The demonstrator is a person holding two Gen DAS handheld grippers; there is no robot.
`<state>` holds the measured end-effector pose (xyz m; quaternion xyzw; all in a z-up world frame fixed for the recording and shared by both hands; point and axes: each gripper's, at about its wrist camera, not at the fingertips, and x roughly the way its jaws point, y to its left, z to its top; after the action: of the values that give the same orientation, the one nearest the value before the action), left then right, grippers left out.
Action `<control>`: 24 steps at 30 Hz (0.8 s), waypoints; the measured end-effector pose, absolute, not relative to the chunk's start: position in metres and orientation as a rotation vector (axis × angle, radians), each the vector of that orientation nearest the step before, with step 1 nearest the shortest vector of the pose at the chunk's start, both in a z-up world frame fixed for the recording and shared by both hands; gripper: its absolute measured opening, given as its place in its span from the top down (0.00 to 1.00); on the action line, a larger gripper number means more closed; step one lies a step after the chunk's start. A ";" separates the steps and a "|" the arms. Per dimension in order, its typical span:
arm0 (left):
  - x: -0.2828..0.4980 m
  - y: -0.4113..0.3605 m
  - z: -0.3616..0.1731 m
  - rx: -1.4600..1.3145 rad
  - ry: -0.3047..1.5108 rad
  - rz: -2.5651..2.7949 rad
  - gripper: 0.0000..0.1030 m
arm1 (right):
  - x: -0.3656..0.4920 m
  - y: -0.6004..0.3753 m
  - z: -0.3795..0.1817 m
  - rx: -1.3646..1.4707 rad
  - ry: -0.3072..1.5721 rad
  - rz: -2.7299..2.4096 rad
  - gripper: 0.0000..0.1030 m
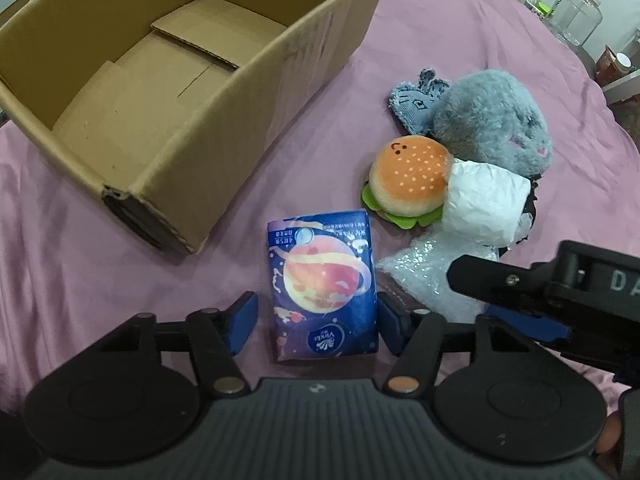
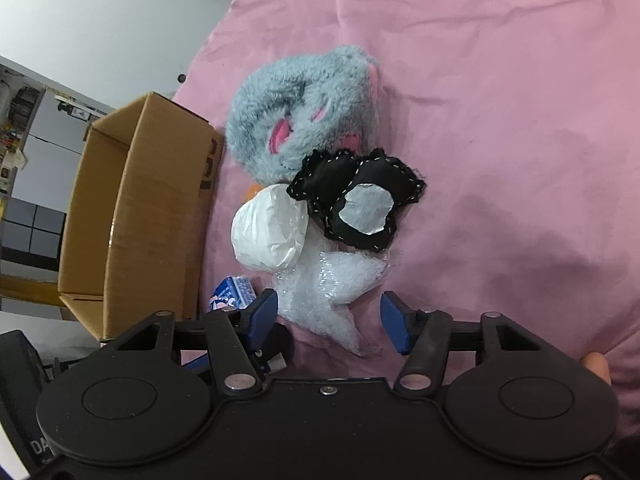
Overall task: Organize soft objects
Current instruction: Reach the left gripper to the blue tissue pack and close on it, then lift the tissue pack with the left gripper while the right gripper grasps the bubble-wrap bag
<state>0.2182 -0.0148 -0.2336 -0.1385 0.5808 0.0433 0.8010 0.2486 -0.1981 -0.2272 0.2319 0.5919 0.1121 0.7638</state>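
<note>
My left gripper (image 1: 316,322) sits low over the pink cloth (image 1: 120,280) with its blue fingers (image 1: 244,316) spread wide on either side of the tissue pack (image 1: 324,284); the pack lies flat between them, and I see a gap on the left side, so nothing is clamped. The cardboard box (image 1: 224,120) stands open just beyond and to the left of the pack, its floor showing only loose flaps. To the right of the pack lies a huddle of soft things: the burger toy (image 1: 408,172) touching a white wad (image 1: 484,204), a grey plush (image 1: 492,120) behind them, a small blue knitted piece (image 1: 416,96) beside the plush, and a sheet of bubble wrap (image 1: 424,276) in front. My right gripper (image 2: 328,322) is also wide open, its fingers (image 2: 394,320) on either side of the near tail of the bubble wrap (image 2: 332,288) without pinching it. From that side I see the white wad (image 2: 272,232) resting against the wrap, a black stitched cushion (image 2: 356,200) with a pale patch lying on top of the pile, and the grey plush (image 2: 308,112) behind it. The box (image 2: 152,208) stands to the left, with a corner of the tissue pack (image 2: 234,292) showing by my left finger.
</note>
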 end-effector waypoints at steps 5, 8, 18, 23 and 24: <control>0.218 -0.012 -0.231 -0.316 1.234 0.082 0.52 | 0.250 -0.195 -0.233 0.509 1.301 0.240 0.65; 0.216 -0.011 -0.226 -0.321 1.225 0.071 0.52 | 0.249 -0.197 -0.231 0.509 1.289 0.244 0.70; 0.204 -0.008 -0.200 -0.313 1.193 0.058 0.52 | 0.239 -0.198 -0.212 0.487 1.247 0.241 0.78; 0.196 -0.008 -0.186 -0.306 1.165 0.051 0.52 | 0.231 -0.199 -0.199 0.470 1.218 0.236 0.78; 0.194 -0.008 -0.183 -0.302 1.160 0.049 0.52 | 0.229 -0.200 -0.196 0.466 1.210 0.233 0.78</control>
<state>0.1940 -0.0082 -0.1834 -0.1423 0.5460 0.0231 0.8253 0.2287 -0.2000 -0.1961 0.2166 0.5623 0.1084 0.7907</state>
